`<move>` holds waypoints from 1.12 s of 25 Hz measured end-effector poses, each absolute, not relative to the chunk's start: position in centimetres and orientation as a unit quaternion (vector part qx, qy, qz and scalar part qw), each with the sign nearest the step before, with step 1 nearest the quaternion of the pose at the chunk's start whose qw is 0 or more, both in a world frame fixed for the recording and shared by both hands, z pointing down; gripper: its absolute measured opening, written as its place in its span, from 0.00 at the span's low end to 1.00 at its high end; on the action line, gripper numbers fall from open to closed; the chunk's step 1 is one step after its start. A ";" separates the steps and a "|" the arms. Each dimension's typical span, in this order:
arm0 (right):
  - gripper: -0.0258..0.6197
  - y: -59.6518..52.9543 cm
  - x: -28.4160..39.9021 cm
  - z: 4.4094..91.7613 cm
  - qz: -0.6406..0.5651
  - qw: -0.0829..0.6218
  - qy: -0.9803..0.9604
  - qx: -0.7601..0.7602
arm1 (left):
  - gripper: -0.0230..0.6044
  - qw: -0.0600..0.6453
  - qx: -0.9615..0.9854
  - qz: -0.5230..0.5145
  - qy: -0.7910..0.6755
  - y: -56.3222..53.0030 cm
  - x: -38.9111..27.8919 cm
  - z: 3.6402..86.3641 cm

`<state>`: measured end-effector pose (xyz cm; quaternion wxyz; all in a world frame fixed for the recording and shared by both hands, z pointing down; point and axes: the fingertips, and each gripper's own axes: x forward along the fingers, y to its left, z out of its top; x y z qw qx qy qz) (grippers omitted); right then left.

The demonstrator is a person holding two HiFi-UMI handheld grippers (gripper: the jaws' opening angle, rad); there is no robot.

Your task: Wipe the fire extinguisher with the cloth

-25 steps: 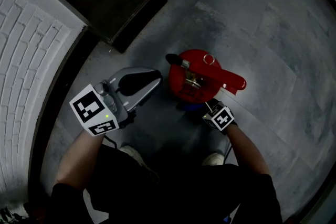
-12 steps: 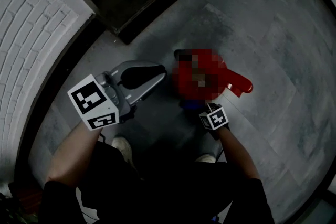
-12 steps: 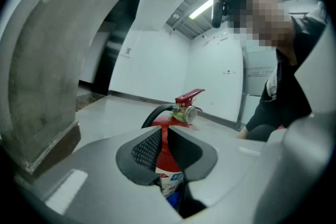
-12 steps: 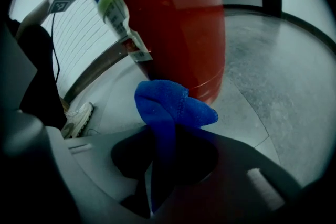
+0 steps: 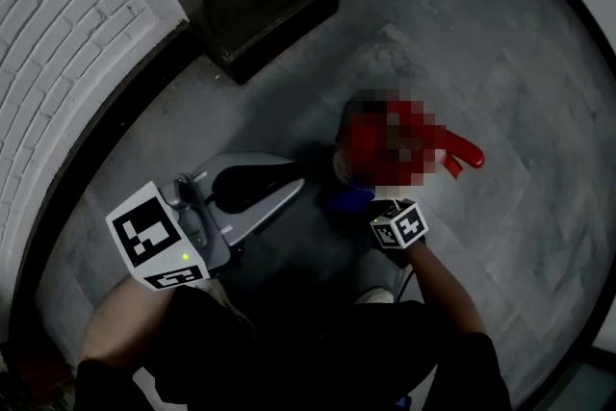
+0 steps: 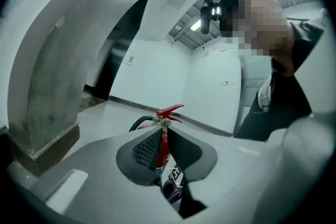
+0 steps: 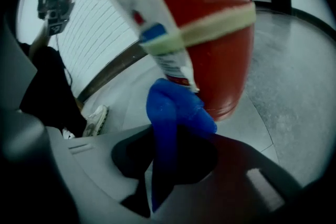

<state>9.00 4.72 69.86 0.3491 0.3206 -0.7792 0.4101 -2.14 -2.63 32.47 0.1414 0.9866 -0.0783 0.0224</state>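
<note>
Reference: clock directions are read in the head view, 12 at its top edge.
Fire extinguisher [image 7: 220, 60]: stands upright on the grey floor [image 5: 500, 43], at 2 o'clock from the view centre. Its red lever [image 5: 464, 154] points to 3 o'clock.
Right gripper [image 7: 173, 147]: at 6 o'clock of the cylinder and low down. My jaws are clamped on the blue cloth [image 7: 176, 107].
Cloth: 1 bunched fold stands up out of the jaws. Its top appears to touch the lower cylinder, just under the label's bottom edge.
Left gripper [image 6: 162, 136]: at 8 o'clock of the cylinder and well apart from it. My jaws are at a narrow gap with nothing between them. The extinguisher shows through the slit, far off.
Step in hand: wiping the lower body, judged from the cloth's position.
Progress: I can't tell how much of the surface is already wiped.
Technique 1: hold the clamp firm so the fold does not slip out.
Technique 2: press the cloth, not the jaw tips, onto the red paint.
Technique 3: follow the curve round the cylinder, then work upward in bands.
Risk: side pressure at the base could tip or slide the cylinder, so push lightly.
Option: the left gripper could steady the cylinder's top.
</note>
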 end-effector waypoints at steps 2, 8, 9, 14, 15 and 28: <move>0.14 6.5 8.3 66.9 0.385 0.346 -0.802 0.296 | 0.09 0.135 0.989 0.017 -0.055 -2.9 -1.4 32.8; 0.14 7.5 8.7 54.7 0.272 0.319 -0.847 0.328 | 0.09 0.101 0.995 0.014 -0.007 -4.4 1.1 35.0; 0.14 7.3 8.8 52.5 0.252 0.318 -0.848 0.340 | 0.09 0.109 0.994 0.011 0.001 -4.5 1.4 35.3; 0.14 5.5 6.4 42.0 0.168 0.298 -0.858 0.383 | 0.09 0.150 0.988 -0.014 0.036 -4.8 1.8 35.5; 0.14 4.6 5.7 40.1 0.154 0.281 -0.863 0.392 | 0.09 0.150 0.988 -0.017 0.035 -5.0 1.8 35.4; 0.14 1.4 5.3 42.3 0.290 0.249 -0.823 0.421 | 0.09 0.174 0.984 -0.026 -0.001 -6.5 1.2 34.9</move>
